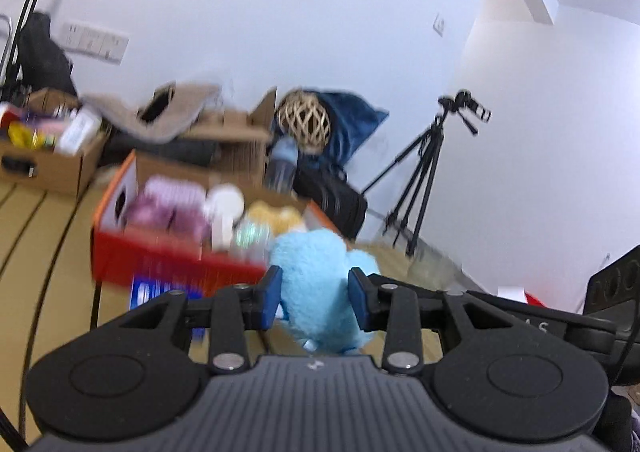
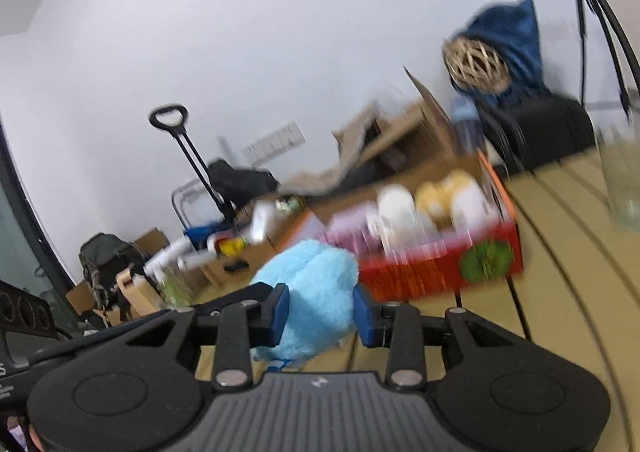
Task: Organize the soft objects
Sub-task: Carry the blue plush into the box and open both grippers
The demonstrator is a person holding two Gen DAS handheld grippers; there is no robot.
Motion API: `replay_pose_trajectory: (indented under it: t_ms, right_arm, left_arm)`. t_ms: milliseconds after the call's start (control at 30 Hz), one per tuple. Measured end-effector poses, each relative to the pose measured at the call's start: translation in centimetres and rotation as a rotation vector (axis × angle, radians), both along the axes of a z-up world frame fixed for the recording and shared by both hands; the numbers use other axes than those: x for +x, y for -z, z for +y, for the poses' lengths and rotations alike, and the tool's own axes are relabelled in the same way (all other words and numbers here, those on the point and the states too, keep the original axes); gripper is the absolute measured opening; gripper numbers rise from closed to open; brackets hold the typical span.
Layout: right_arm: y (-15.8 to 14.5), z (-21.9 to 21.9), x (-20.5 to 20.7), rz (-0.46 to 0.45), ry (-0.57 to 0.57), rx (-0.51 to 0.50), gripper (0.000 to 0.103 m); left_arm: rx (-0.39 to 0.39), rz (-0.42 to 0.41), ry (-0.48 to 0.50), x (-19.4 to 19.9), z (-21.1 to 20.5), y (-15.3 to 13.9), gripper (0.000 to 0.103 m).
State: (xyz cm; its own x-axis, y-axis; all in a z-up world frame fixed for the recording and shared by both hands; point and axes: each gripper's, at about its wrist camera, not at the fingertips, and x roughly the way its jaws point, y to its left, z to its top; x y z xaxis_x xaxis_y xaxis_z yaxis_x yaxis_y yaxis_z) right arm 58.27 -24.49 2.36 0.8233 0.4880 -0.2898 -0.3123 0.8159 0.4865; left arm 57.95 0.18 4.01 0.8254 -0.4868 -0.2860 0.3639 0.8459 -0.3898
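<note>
Both hand-held grippers, left (image 1: 314, 298) and right (image 2: 320, 312), are clamped on one light-blue plush toy (image 1: 316, 276), which sits between their blue pads above the worktop (image 2: 560, 252). It seems the carrying step; next it must go into the red box (image 1: 168, 256) just behind, among other soft toys.

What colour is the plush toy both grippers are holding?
Light blue; the plush toy shows best in the right wrist view.
</note>
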Motion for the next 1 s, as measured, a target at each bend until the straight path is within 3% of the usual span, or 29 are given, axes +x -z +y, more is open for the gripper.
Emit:
replay_pose_trajectory:
  t_ms: [167, 300, 433, 500, 533, 567, 600, 767, 900, 1000]
  right_arm:
    - [-3.0, -0.4, 5.6, -0.013, 0.025, -0.003, 0.034]
    - [-2.2, 0.2, 11.3, 0.048, 0.022, -0.015, 0.034]
    - [1.3, 1.3, 15.9, 0.132, 0.026, -0.061, 0.032]
    - [3.7, 2.0, 17.5, 0.191, 0.042, -0.101, 0.03]
    - [4.8, 2.3, 18.2, 0.217, 0.043, -0.124, 0.029]
    - [5.8, 2.7, 18.7, 0.222, 0.04, -0.157, 0.017]
    - [6.2, 3.2, 18.9, 0.193, 0.043, -0.217, 0.013]
    - [6.6, 5.0, 19.6, 0.188, 0.014, -0.343, 0.018]
    - [6.1, 4.3, 20.0, 0.21, 0.001, -0.352, 0.019]
    - [3.3, 2.3, 18.1, 0.169, 0.035, -0.297, 0.019]
  left_arm:
    - [-0.076, 0.079, -0.002, 7.3, 0.5, -1.9, 0.036]
    - [-0.084, 0.161, -0.034, 12.9, 0.8, -0.6, 0.036]
    - [0.017, 0.206, -0.057, 16.6, 0.4, 2.4, 0.032]
    - [0.106, 0.249, -0.039, 18.0, -0.1, 4.4, 0.03]
    - [0.138, 0.256, -0.033, 18.2, -0.2, 5.2, 0.03]
    - [0.16, 0.245, -0.033, 18.2, -0.3, 5.7, 0.03]
    - [0.179, 0.22, -0.035, 17.9, -0.5, 5.8, 0.029]
    - [0.212, 0.166, -0.032, 16.6, -0.1, 5.4, 0.029]
    - [0.227, 0.153, -0.056, 15.7, 0.9, 3.8, 0.029]
    - [0.25, 0.121, -0.067, 14.0, 2.0, 1.6, 0.03]
